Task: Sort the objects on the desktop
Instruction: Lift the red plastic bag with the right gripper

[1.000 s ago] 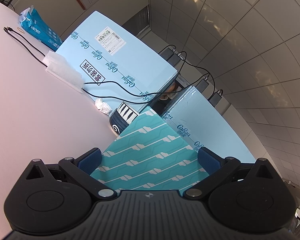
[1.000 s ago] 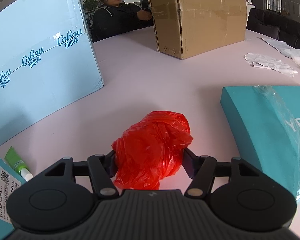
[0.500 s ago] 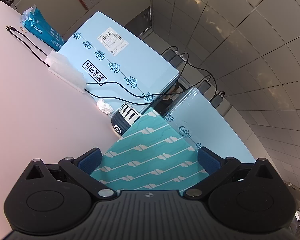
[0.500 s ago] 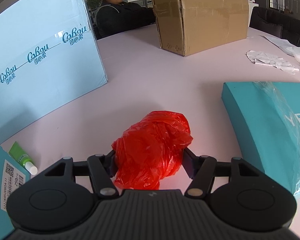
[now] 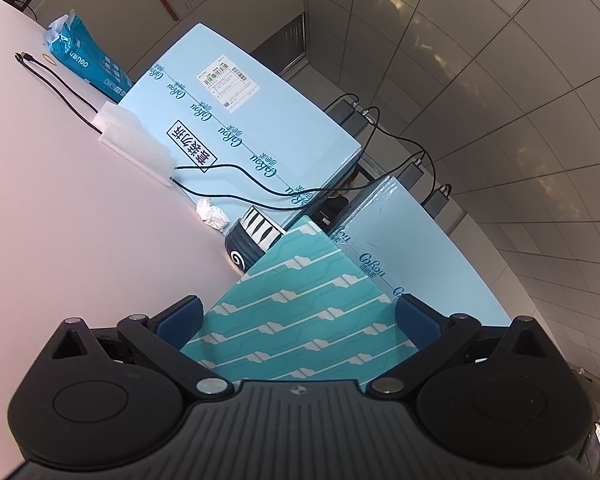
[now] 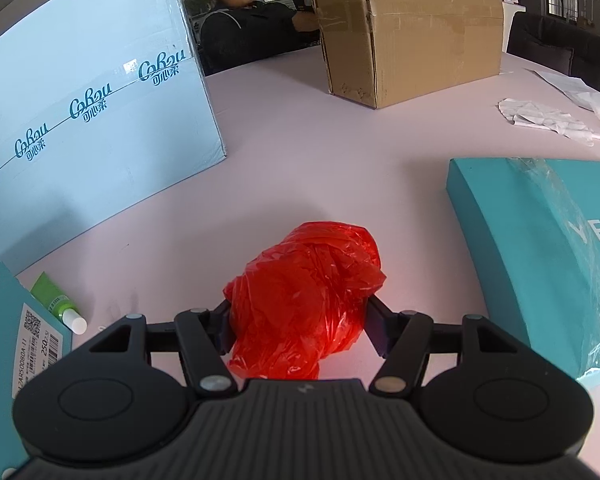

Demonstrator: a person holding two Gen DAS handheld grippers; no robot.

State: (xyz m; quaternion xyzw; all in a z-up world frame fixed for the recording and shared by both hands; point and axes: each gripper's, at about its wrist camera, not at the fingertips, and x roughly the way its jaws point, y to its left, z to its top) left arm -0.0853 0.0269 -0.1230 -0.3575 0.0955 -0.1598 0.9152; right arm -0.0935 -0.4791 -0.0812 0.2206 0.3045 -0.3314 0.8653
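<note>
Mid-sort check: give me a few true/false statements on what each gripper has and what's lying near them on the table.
1. The right gripper is shut on a red plastic bag. True.
2. The left gripper is open with nothing in it. False: it is shut on a teal patterned box.
3. A green tube lies on the table to the left of the red bag. True.
4. The brown cardboard box stands touching the red bag. False: it stands well behind it, with bare table between them.
5. A black cable runs across the table in the left wrist view. True.
</note>
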